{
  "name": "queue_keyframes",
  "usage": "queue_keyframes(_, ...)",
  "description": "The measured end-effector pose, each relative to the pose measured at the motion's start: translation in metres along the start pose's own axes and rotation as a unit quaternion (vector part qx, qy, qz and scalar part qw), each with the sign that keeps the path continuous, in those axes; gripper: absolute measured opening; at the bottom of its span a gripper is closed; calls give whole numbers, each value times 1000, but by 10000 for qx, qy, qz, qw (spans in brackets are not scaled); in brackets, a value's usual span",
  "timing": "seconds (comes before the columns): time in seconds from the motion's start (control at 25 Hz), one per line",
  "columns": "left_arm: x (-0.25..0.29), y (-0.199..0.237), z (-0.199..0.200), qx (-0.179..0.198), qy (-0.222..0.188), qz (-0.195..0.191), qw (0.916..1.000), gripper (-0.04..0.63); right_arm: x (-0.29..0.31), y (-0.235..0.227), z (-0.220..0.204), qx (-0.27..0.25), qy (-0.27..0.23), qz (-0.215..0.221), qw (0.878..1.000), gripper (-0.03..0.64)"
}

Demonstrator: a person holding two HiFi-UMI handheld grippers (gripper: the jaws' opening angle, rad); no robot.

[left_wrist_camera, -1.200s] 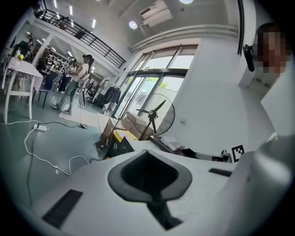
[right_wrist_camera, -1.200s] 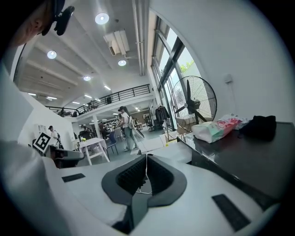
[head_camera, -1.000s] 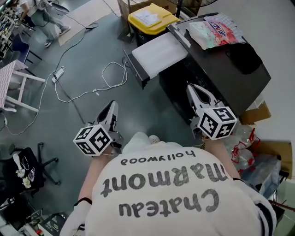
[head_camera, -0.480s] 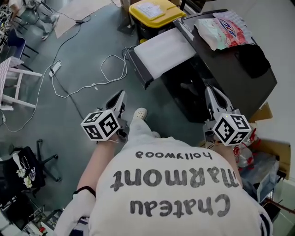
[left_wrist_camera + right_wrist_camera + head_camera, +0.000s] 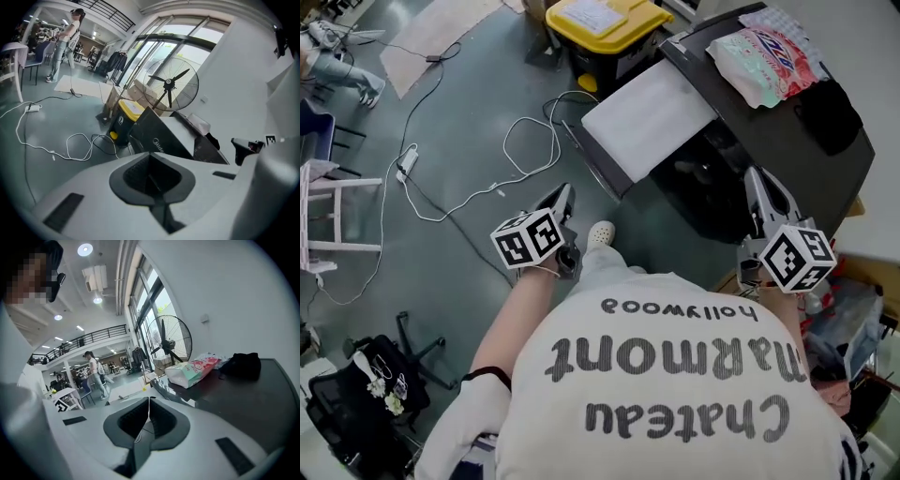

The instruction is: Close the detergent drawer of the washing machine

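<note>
The black washing machine [image 5: 787,150] stands at the upper right of the head view. A wide white-topped drawer [image 5: 649,114] sticks out of its front toward the left; in the left gripper view its dark side [image 5: 159,138] bears a logo. My left gripper [image 5: 565,195] is shut and empty, over the floor a little short of the drawer's near corner. My right gripper [image 5: 757,178] hovers by the machine's near edge, also shut and empty. In their own views the left gripper [image 5: 150,161] and right gripper [image 5: 149,401] show pads meeting with nothing between.
A yellow-lidded bin [image 5: 605,23] stands behind the drawer. A white cable [image 5: 487,178] loops over the floor at left. A snack bag [image 5: 764,56] and black cloth [image 5: 830,98] lie on the machine top. A standing fan [image 5: 171,84] is behind. Boxes and bags [image 5: 853,309] crowd the right.
Both grippers have moved forward toward the machine, the left one more and downward. The person's foot has stepped forward with them. Both stay shut.
</note>
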State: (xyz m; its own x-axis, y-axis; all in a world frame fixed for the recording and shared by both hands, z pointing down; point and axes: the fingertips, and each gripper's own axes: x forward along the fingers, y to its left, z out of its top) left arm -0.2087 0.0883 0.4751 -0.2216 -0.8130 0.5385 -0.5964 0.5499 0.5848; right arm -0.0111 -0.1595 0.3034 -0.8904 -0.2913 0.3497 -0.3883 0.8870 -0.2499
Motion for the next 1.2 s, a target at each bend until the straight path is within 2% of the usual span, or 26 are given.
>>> queue_keyframes(0.2, 39, 37, 3, 208, 545, -61, 9983, 8, 11, 1, 11, -165, -15, -430, 9989, 29)
queue_keyframes(0.36, 69, 54, -10, 466, 979, -222, 9939, 9, 6, -13, 7, -195, 48, -903, 9957, 29)
queue_keyframes(0.56, 87, 58, -17, 412, 1369, -874, 9859, 13, 2, -17, 0, 71, 106, -1311, 9913, 30)
queue_keyframes(0.64, 91, 55, -20, 479, 1594, -1184, 9789, 157, 0, -17, -3, 90, 123, -1426, 9897, 29)
queue_keyframes(0.76, 98, 53, -23, 666, 1836, -1432, 9702, 158, -4, -20, -7, 95, 143, -1590, 9871, 29)
queue_keyframes(1.0, 112, 40, -16, 144, 1841, -2015, 9619, 178, -12, -31, -9, 321, 95, -1865, 9819, 29)
queue_keyframes(1.2, 117, 32, -20, 188, 2078, -2247, 9518, 173, -13, -33, -7, 342, 88, -1947, 9802, 30)
